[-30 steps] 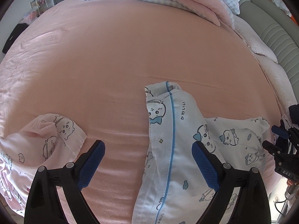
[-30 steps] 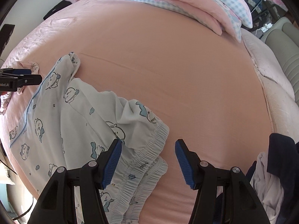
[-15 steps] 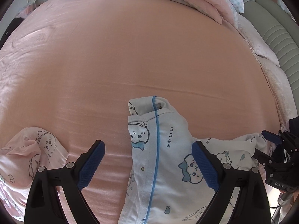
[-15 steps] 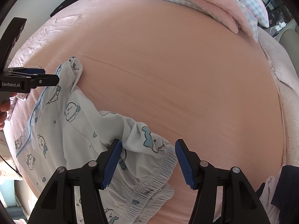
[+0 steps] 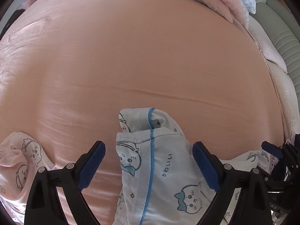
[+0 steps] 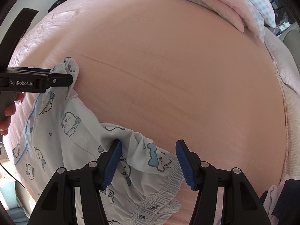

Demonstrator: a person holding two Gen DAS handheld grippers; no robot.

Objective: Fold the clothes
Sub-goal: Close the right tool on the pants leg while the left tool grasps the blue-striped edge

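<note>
Surface: a bed covered by a smooth peach-pink sheet (image 5: 142, 60), with a pink and blue-checked duvet (image 6: 234, 5) bunched at its far end.
Task garment: white cotton pyjama trousers printed with blue cartoon animals and edged in blue piping (image 5: 161, 170), lying crumpled at the near edge of the bed; the gathered elastic waistband (image 6: 159, 193) lies under the right gripper.
Left gripper (image 5: 149, 166): black frame with blue pads, jaws spread wide, the trouser leg's cuff between them, neither pad pressing on the cloth.
Right gripper (image 6: 149, 162): jaws apart over the waistband fabric, pads clear of it.
Other cloth: a pale pink printed garment (image 5: 20, 161) at the left, apart from the trousers.
Person: fingers (image 6: 6, 112) on the left gripper's handle.
</note>
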